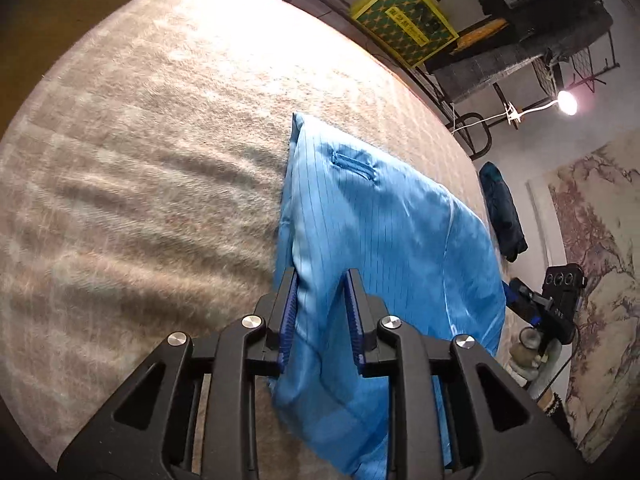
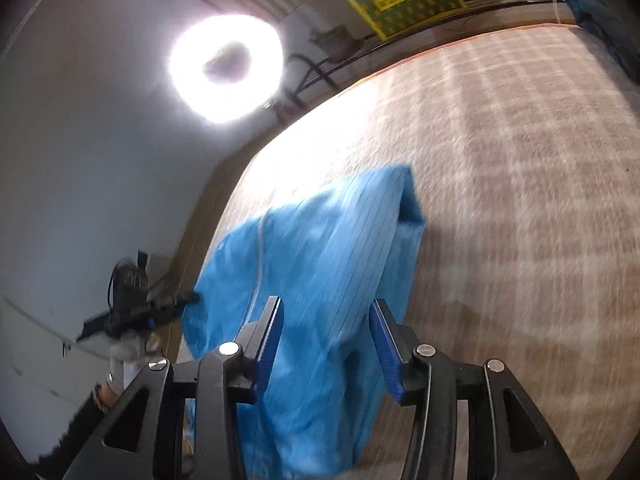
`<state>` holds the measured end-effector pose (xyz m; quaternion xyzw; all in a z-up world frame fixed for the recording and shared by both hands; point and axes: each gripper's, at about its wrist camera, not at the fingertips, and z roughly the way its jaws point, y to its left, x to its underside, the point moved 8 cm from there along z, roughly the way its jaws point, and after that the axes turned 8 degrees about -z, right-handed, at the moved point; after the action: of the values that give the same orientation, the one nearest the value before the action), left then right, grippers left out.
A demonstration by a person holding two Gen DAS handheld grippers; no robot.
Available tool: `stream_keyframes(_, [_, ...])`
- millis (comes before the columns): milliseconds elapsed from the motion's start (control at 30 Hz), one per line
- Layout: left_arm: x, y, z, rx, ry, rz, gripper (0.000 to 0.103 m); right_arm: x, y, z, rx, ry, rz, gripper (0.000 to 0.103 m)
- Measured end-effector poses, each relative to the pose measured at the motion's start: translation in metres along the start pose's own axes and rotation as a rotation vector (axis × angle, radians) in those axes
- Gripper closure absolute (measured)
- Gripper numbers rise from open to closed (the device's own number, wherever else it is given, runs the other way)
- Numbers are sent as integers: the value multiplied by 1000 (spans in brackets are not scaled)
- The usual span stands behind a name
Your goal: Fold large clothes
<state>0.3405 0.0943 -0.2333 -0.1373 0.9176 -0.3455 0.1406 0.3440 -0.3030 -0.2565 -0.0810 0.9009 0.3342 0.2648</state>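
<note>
**Blue garment between both claws on a plaid surface**

Beige plaid fabric (image 1: 140, 160), fuzzy and rippled into soft ridges, covers the wide surface under everything; whether it is a bed or a counter cannot be told. Beyond its far edge stand a yellow box with a green patterned face (image 1: 404, 20) and a dark metal rack (image 1: 540, 60) heaped with dark folded clothes. A ring light (image 2: 226, 68) glares against the pale wall.

The blue garment (image 1: 380, 232) is thin, glossy cloth with fine dark pinstripes and a stitched slit pocket. It lies partly on the plaid fabric, folded over itself, its near end lifted toward the cameras.

The left claw (image 1: 322, 312) tilts downward, its ribbed blue pads set narrowly apart with a fold of the garment running between them; the pads do not visibly press it. The right claw (image 2: 326, 336) also slants down, jaws wider, cloth passing loosely between them, ungripped.
</note>
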Motion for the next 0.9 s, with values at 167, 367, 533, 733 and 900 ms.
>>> stream_keyframes(167, [-6, -6, 7, -11, -14, 51, 98, -10, -8, 20, -17, 29, 32, 97])
stream_keyframes(367, [-33, -24, -6, 64, -85, 16, 100, -41, 5, 5, 5, -68, -15, 103])
stream_keyframes(533, [-47, -22, 13, 9, -101, 38, 100, -45, -20, 13, 19, -81, 42, 103])
stream_keyframes(733, [-37, -6, 31, -89, -60, 70, 92, -26, -27, 27, 126, 30, -13, 88])
stream_keyframes(900, [-45, -11, 2, -102, -123, 86, 86, -44, -20, -9, 77, -42, -11, 66])
